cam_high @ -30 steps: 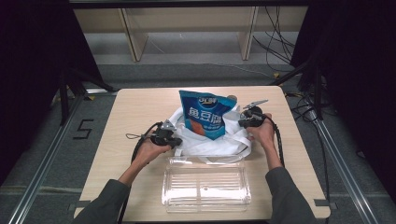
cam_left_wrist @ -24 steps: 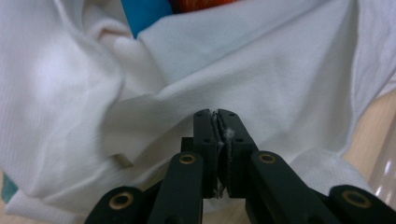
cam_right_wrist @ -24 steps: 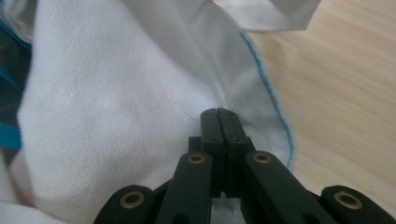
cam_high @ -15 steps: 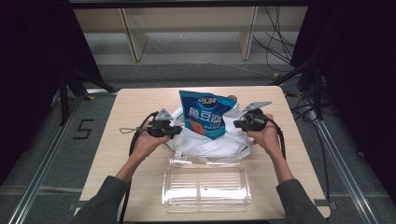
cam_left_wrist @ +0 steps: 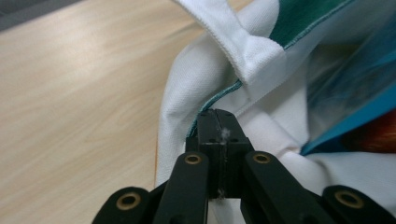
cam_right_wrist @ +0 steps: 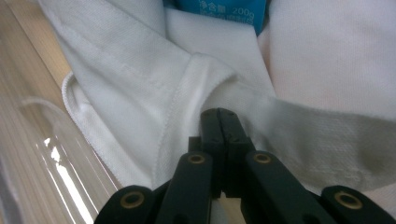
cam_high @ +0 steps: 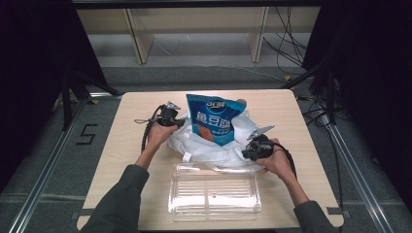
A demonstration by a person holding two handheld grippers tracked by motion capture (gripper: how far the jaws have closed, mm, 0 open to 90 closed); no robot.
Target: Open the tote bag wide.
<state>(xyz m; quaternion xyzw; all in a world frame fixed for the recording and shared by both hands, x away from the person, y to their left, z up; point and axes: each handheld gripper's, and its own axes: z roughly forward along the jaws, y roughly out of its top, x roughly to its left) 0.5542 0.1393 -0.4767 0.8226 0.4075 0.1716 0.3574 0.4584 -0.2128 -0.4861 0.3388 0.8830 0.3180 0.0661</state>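
Note:
A white cloth bag (cam_high: 214,145) lies on the wooden table (cam_high: 126,141) with a blue snack packet (cam_high: 215,119) standing in its mouth. My left gripper (cam_high: 179,123) is at the bag's left rim. In the left gripper view this gripper (cam_left_wrist: 217,128) is shut on the green-trimmed edge of the bag (cam_left_wrist: 196,84), and the blue packet (cam_left_wrist: 355,79) shows at the right. My right gripper (cam_high: 246,153) is at the bag's near right side. In the right gripper view this gripper (cam_right_wrist: 219,122) is shut on a white fold of the bag (cam_right_wrist: 154,84) by a strap, with the packet (cam_right_wrist: 224,9) above.
A clear plastic container (cam_high: 214,194) sits open on the table just in front of the bag, its edge (cam_right_wrist: 51,154) also seen in the right gripper view. Cables trail from both grippers. Wooden frames and loose cables stand beyond the far table edge.
The left gripper has moved away from the person with the bag's left rim. The right gripper has drawn toward the person with the bag's right side.

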